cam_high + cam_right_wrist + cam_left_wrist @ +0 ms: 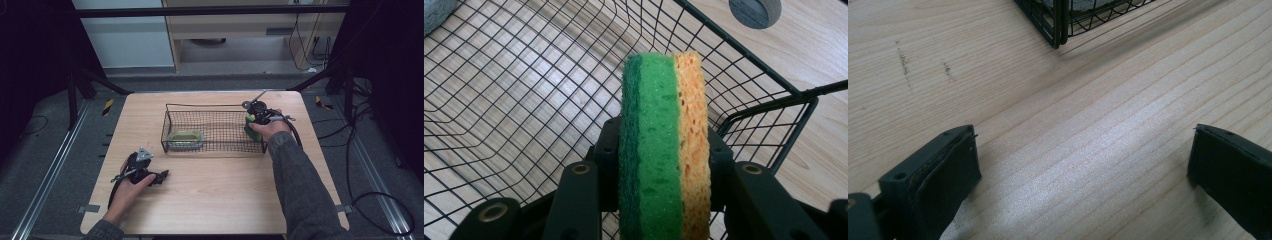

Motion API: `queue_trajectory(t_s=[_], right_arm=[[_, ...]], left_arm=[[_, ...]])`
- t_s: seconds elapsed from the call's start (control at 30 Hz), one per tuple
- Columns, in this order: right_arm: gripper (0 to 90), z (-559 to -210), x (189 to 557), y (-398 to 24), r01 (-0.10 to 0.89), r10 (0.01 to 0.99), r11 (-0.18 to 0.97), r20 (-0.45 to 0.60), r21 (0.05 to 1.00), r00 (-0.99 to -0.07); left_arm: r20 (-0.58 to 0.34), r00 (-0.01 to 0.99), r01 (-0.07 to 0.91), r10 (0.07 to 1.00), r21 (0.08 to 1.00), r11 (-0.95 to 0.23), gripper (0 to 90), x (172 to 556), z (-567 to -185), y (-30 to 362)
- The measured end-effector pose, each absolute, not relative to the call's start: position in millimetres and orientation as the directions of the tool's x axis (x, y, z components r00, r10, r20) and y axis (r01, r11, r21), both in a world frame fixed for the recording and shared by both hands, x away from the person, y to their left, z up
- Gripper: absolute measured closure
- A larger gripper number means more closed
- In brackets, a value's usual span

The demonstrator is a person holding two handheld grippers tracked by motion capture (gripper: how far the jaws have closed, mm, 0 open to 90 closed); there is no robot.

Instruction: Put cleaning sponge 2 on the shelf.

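Observation:
A green-and-yellow sponge point(665, 145) stands on edge between the jaws of my right gripper point(664, 160), which is shut on it. In the high view the right gripper point(256, 119) holds the sponge point(249, 125) over the right end of the black wire basket point(215, 106). A second sponge point(186, 138) lies flat inside the basket at its left end. My left gripper point(159, 176) rests on the table in front of the basket's left corner, jaws wide open with only bare wood point(1083, 150) between them.
The wooden table point(210, 195) has free room along its front half. A round grey disc point(755, 11) lies on the table beyond the basket's rim. The basket's corner point(1058, 30) stands just ahead of the left gripper. Cables trail off the table's right side.

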State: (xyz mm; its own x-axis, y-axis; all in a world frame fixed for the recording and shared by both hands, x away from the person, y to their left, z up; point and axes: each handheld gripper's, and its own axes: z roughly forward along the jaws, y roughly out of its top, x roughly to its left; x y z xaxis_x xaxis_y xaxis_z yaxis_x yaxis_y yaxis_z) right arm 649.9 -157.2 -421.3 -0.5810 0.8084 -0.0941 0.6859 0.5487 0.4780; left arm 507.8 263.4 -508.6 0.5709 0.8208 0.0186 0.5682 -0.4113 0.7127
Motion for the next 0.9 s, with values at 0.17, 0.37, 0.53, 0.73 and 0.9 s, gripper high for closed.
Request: queue_trajectory(t_s=[0.17, 0.37, 0.53, 0.73, 0.9], right_arm=[[58.3, -420.8, 649.2, -156.5, 0.688, 0.808, 0.549, -0.092, 0.475, -0.582], [50.9, -415.2, 644.9, -157.7, 0.677, 0.8, 0.559, -0.099, 0.478, -0.592], [49.9, -405.1, 636.3, -156.9, 0.677, 0.802, 0.553, -0.088, 0.486, -0.591], [57.9, -396.0, 626.8, -156.5, 0.662, 0.791, 0.557, -0.076, 0.502, -0.607], [61.0, -395.5, 621.7, -145.5, 0.656, 0.778, 0.568, -0.062, 0.498, -0.626]], left_arm=[[0.019, 0.571, 0.568, 0.821, 0.713, -0.412, 0.0, 507.8, -508.6, 263.4], [0.017, 0.57, 0.569, 0.821, 0.713, -0.41, 0.0, 507.7, -508.7, 263.3], [0.016, 0.57, 0.569, 0.821, 0.713, -0.41, 0.0, 507.7, -508.7, 263.3], [0.017, 0.571, 0.569, 0.821, 0.713, -0.41, 0.0, 507.9, -508.7, 263.2], [0.017, 0.571, 0.569, 0.821, 0.713, -0.411, 0.0, 507.9, -508.7, 263.2]])
